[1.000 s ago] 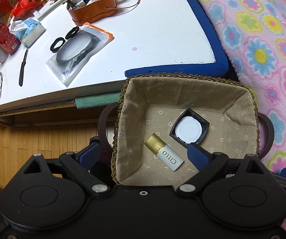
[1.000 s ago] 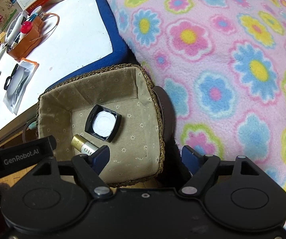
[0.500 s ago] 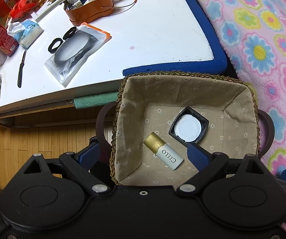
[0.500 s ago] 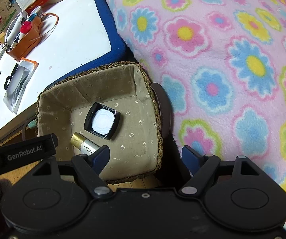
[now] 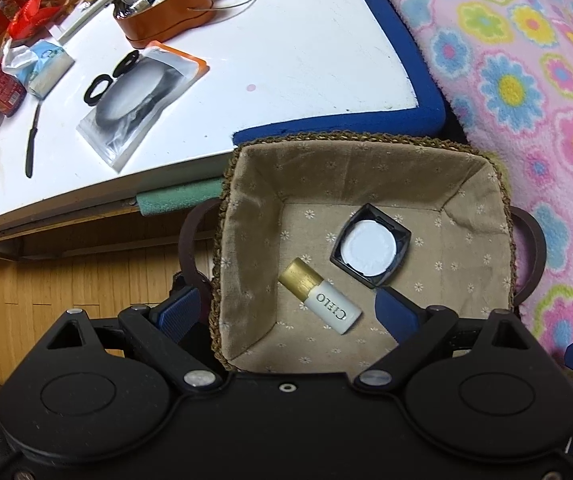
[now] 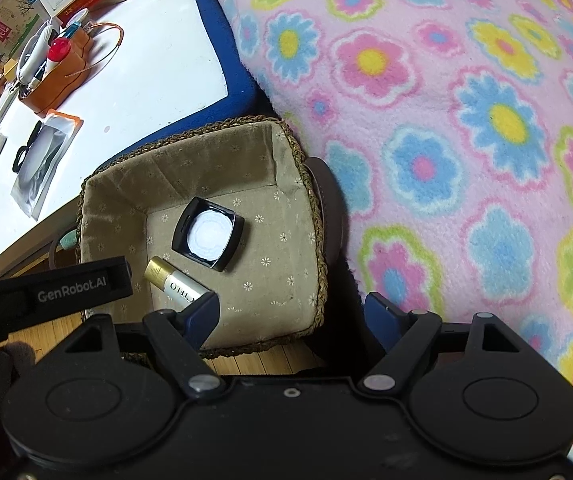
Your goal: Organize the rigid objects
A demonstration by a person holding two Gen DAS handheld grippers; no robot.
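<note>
A woven basket [image 5: 346, 138] with a beige flowered lining stands between the white table and the flowered blanket. On its bottom lie a black square compact [image 5: 370, 246] with a white round centre and a white tube with a gold cap [image 5: 322, 300]. My left gripper [image 5: 284, 314] points down and stands open across the basket's left wall, one finger outside by the dark handle and one inside. In the right wrist view the basket [image 6: 186, 138], compact [image 6: 208, 234] and tube [image 6: 174, 280] show again. My right gripper [image 6: 292, 314] stands open across the right wall.
The white table [image 5: 286, 60] with a blue padded edge carries an orange pouch [image 5: 166, 20] of pens, a clear bag [image 5: 138, 100], a black-handled tool and glasses. A pink flowered blanket [image 6: 466, 120] fills the right. Wooden floor [image 5: 66, 272] lies below the table.
</note>
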